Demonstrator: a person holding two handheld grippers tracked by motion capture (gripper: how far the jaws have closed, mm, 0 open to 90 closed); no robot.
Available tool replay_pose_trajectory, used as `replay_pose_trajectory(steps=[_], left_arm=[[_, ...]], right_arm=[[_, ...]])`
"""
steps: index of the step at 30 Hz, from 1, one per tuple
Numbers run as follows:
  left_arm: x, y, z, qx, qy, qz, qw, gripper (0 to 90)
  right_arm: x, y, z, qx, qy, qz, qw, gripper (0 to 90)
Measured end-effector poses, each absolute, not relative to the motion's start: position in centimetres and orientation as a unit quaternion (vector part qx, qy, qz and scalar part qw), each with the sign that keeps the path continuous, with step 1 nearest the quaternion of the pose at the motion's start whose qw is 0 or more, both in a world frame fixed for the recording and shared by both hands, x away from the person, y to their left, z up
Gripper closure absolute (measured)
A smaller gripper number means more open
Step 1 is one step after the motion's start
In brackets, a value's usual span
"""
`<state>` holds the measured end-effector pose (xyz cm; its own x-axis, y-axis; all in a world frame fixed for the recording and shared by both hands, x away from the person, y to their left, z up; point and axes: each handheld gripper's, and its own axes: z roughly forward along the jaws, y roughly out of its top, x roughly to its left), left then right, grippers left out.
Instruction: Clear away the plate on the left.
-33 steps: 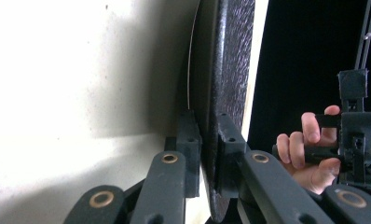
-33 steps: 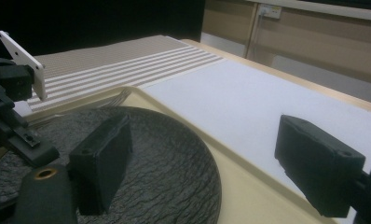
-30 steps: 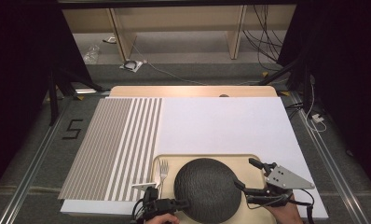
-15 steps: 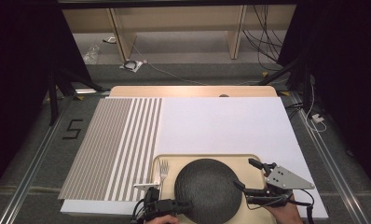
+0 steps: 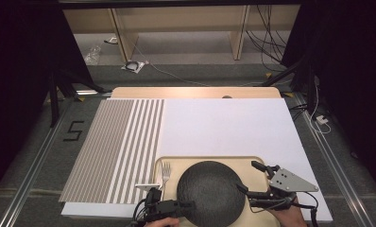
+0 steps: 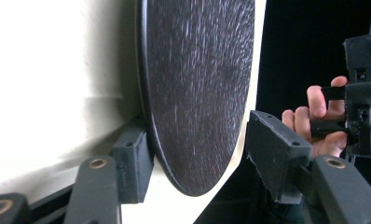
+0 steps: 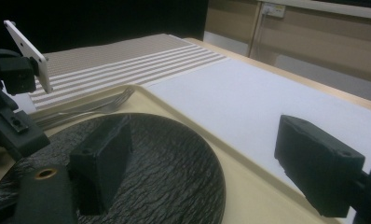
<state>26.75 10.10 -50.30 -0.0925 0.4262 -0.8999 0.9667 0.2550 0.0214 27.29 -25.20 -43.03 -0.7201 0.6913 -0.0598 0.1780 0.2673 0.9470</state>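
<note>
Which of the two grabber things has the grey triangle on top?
The right gripper, at the right side of the black plate. It carries the grey three-cornered plate; the left gripper at the plate's near-left edge looks all black from above.

Light falls from above onto the table point(image 5: 224, 123), whose white sheet point(image 5: 228, 127) is evenly bright and a little washed out, while the room on both sides drops into near black. In the high view the picture is soft and grainy. The left gripper view is blown out to white on its left half; the dark plate point(image 6: 197, 88) shows fine streaks of sheen. In the right gripper view the near jaws are blurred and the plate's texture is sharp.
</note>
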Motion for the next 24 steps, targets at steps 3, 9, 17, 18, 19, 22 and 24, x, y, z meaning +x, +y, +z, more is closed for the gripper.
replay_pose_trajectory(steps=[3,9,17,18,19,22,24], left_arm=[[26.9,10.2,-50.1,0.534,0.662,-0.299,0.432,40.2],[27.3,10.9,-49.5,0.543,0.665,-0.258,0.443,39.0],[28.1,12.2,-48.6,0.556,0.661,-0.199,0.463,37.9],[28.2,12.3,-48.5,0.556,0.662,-0.194,0.465,37.6],[28.2,12.4,-48.4,0.558,0.660,-0.189,0.467,37.3],[28.4,12.8,-47.9,0.566,0.655,-0.165,0.471,36.3],[28.5,12.9,-47.6,0.573,0.653,-0.140,0.475,36.0]], right_arm=[[27.3,-25.2,-43.0,0.286,0.759,0.533,0.240,20.0],[27.3,-25.2,-43.0,0.286,0.758,0.534,0.240,20.0],[27.3,-25.2,-43.0,0.286,0.758,0.536,0.238,20.0],[27.3,-25.2,-43.0,0.286,0.758,0.536,0.239,20.0],[27.3,-25.2,-43.0,0.286,0.758,0.536,0.239,20.0],[27.3,-25.2,-43.0,0.286,0.758,0.536,0.238,20.0],[27.3,-25.2,-43.0,0.286,0.758,0.536,0.238,20.0]])
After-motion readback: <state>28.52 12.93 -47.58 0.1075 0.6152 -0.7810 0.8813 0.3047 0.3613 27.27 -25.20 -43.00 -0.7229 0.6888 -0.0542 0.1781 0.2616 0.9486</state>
